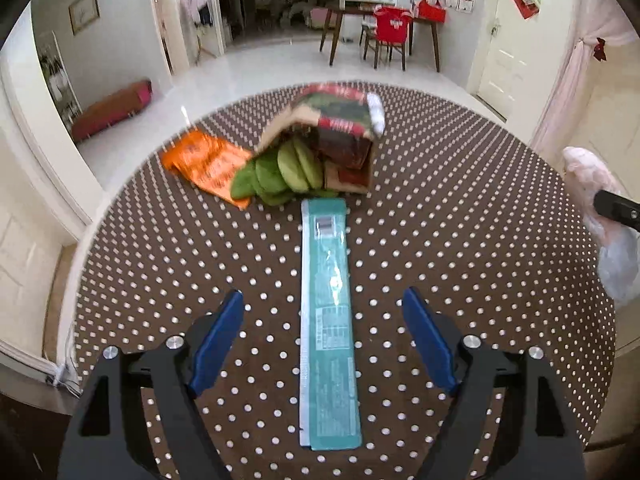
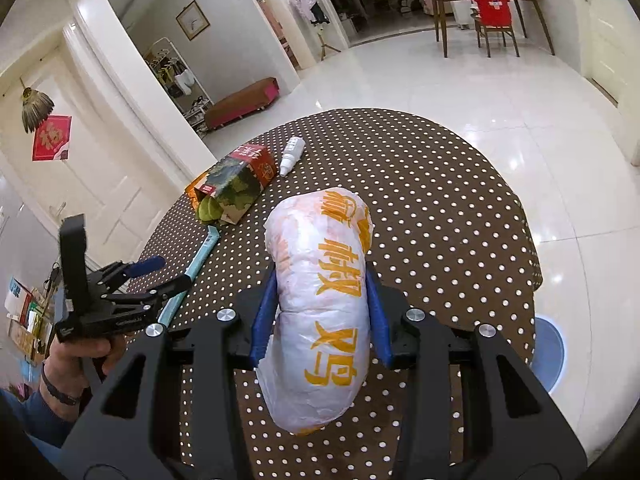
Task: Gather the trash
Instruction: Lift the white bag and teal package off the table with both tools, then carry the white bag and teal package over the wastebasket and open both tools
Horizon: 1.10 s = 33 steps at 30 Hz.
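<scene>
Right wrist view: a white plastic bag point(image 2: 320, 312) with orange lettering sits clamped between the right gripper point(image 2: 322, 316) fingers, above the dotted tabletop point(image 2: 440, 208). Left gripper point(image 1: 322, 336) fingers stand wide, straddling a long teal wrapper point(image 1: 328, 312) lying flat; beyond it, a tipped carton point(image 1: 340, 136).
</scene>
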Tool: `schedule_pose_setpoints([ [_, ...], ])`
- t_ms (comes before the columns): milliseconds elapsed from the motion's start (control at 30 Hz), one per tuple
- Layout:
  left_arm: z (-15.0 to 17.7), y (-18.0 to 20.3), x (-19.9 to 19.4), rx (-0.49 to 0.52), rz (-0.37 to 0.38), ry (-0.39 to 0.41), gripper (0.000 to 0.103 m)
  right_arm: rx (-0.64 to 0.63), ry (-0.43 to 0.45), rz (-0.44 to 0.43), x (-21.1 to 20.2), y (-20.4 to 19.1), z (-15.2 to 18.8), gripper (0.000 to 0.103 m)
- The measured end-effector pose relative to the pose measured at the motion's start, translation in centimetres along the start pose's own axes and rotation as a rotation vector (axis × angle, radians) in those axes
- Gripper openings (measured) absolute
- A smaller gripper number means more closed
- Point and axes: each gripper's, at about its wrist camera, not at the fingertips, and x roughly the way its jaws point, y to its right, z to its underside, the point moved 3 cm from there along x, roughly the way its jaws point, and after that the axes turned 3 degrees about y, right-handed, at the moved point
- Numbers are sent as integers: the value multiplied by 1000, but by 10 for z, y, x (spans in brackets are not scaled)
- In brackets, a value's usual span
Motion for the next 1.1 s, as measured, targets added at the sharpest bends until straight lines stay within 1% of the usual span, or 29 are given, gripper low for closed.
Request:
schedule_pose_setpoints([
  [33, -3, -6, 9, -1, 12, -27, 49, 3, 1, 1, 0, 1, 0, 41],
  [67, -2, -5, 11, 14, 9, -14, 46, 5, 2, 4, -1, 3, 0, 41],
  [100, -2, -4, 12, 33, 7, -12, 36, 7, 3, 5, -1, 4, 0, 41],
  [133, -2, -2, 12, 45, 21, -17, 27, 8, 5, 5, -2, 4, 0, 41],
  [200, -4, 2, 11, 57, 55, -33, 26, 10, 6, 5, -3, 5, 0, 41],
  [267, -4, 7, 9, 74, 71, -39, 26, 9, 8, 7, -4, 6, -1, 41],
  [367, -1, 17, 1, 79, 112, -38, 26, 12, 15, 6, -10, 9, -1, 41],
  [400, 3, 26, -1, 89, 119, -28, 26, 13, 18, 9, -12, 11, -1, 41],
  [567, -2, 50, -23, 114, 161, 24, 26, 39, 43, 28, -24, 26, -3, 41],
  [700, -22, 84, -33, 129, 232, 63, 26, 71, 80, 56, -41, 46, -6, 41],
  [833, -43, 130, -40, 163, 317, 100, 26, 126, 126, 113, -67, 80, -7, 41],
  [1000, -62, 191, -38, 225, 416, 118, 26, 226, 179, 203, -101, 132, -3, 41],
  [1033, -58, 206, -37, 242, 443, 116, 26, 255, 191, 226, -110, 147, 0, 41],
  [1100, -62, 231, -35, 266, 475, 113, 26, 293, 204, 266, -120, 168, 4, 41],
])
